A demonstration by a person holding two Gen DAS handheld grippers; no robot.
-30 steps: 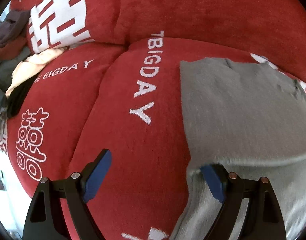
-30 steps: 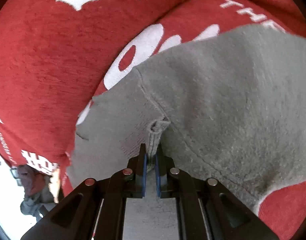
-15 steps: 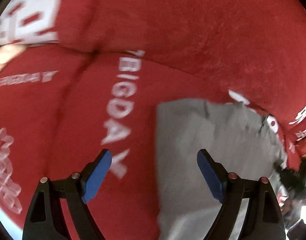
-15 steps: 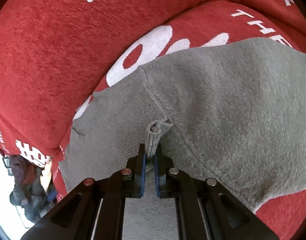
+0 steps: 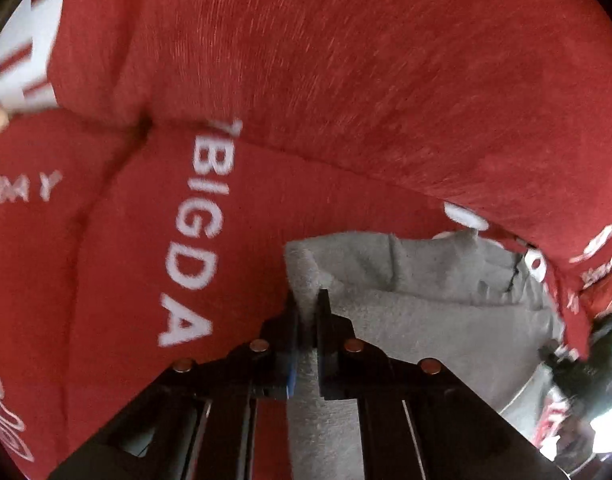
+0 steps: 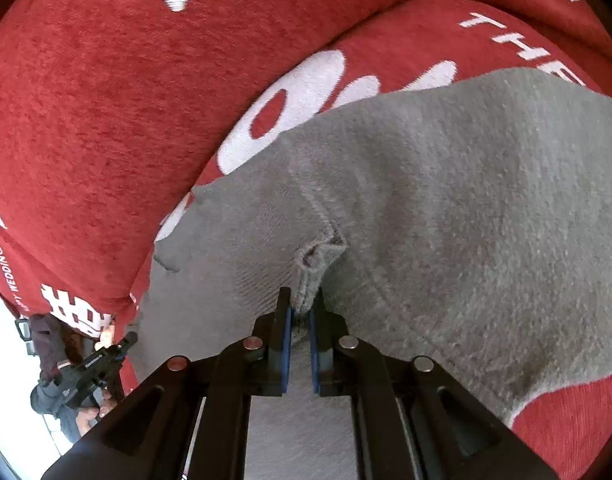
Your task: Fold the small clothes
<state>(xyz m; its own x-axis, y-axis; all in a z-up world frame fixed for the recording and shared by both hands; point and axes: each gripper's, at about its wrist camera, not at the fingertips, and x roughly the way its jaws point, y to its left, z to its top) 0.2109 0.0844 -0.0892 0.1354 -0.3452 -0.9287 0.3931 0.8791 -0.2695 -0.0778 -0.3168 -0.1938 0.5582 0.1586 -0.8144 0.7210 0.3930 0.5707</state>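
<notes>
On the red printed sofa cover: a small grey knit garment pinched at two points for folding.

The cover's cushions support the garment, which lies spread on the seat, partly cut off by both frames. The left gripper has just been closing and now clamps the garment's left edge; the right gripper is clenched on a bunched seam, so both likely anchor the cloth for a fold. What kind of garment it is stays unclear. The blurred left view hides detail, and dark objects at its right edge are unreadable.
</notes>
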